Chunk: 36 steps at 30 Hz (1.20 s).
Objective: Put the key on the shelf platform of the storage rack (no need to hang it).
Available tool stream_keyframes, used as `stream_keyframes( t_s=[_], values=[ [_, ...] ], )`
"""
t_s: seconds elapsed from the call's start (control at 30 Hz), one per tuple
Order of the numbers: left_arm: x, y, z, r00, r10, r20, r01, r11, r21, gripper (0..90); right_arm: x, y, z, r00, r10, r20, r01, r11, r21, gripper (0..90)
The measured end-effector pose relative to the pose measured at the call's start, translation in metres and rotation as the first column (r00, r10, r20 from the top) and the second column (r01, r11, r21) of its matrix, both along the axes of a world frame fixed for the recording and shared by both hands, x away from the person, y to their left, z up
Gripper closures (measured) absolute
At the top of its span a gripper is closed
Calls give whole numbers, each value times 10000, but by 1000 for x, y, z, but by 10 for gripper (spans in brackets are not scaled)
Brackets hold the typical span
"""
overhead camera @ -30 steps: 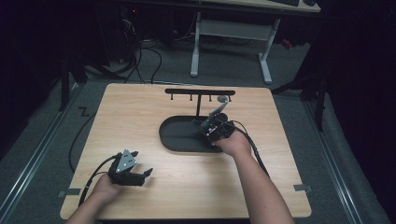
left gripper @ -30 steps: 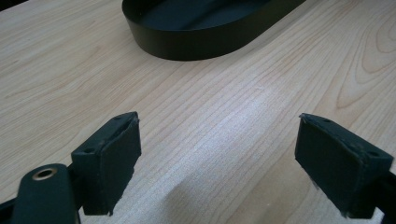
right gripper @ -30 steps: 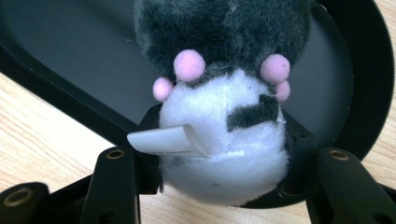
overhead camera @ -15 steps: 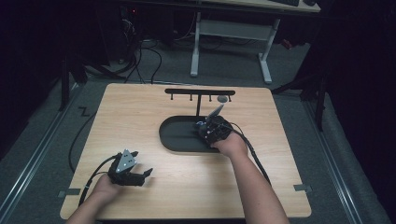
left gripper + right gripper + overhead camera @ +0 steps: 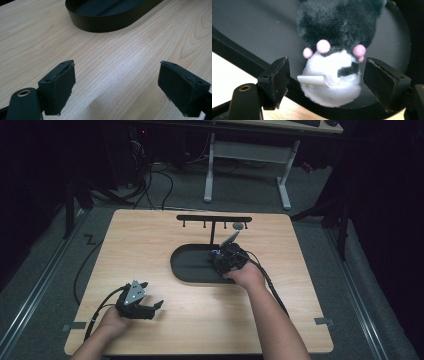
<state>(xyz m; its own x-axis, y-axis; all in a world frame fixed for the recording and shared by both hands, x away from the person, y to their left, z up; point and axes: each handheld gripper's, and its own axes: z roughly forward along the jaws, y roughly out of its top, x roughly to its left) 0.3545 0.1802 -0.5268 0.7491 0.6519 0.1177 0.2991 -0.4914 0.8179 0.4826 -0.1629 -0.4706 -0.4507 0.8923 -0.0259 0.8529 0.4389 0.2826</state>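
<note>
Right tool (image 5: pixel 325 82) is seen with jaws spread wide, a plush toy (image 5: pixel 334 62) lying between the pads but touched by neither. The toy is soft and fuzzy: dark grey-black fur above, a white rounded part below with a small black patch, and several small pink pompoms where the two colours meet. A white fabric tag curls out from the white part. The toy rests on the rim of a black oval tray (image 5: pixel 262 30), its white end overhanging the edge toward the wood.

In the high view, the right tool (image 5: pixel 226 256) is held over the tray (image 5: pixel 187 265) at its right end, beneath a black hook rack (image 5: pixel 214 219) standing at the far side of the table (image 5: pixel 150 245).

Left tool (image 5: pixel 150 307) is held near the table's front left corner, jaws parted and holding nothing. Its own view shows bare wood between the pads (image 5: pixel 60 85), the tray (image 5: pixel 100 22) farther off.
</note>
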Motion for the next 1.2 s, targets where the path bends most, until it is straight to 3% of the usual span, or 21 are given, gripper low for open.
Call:
stream_keyframes(
  t_s=[0.5, 0.57, 0.9, 1.1, 1.2],
  values=[
    [0, 0, 0, 10000, 14, -7, -14, 10000, 6, 153, -13, -9, 20, 9987, -153, 495, 146, 9998, 140, 219],
    [0, 0, 0, 10000, 5, -6, -5, 10000, 21, 154, -20, -15, 23, 9977, -303, 608, 280, 9989, 383, 227],
    [0, -2, 0, 10000, 4, 25, -5, 9999, 148, 153, -48, -32, 18, 9949, -236, 981, 190, 9987, 477, 197],
    [0, -2, 0, 10000, 21, 15, -21, 9999, 156, 153, -69, -51, 13, 9851, -512, 1640, 348, 9943, 1013, 197],
    [0, -2, 0, 10000, 29, 42, -30, 9998, 182, 153, -79, -59, 8, 9782, -503, 2014, 306, 9945, 999, 200]
  ],
)
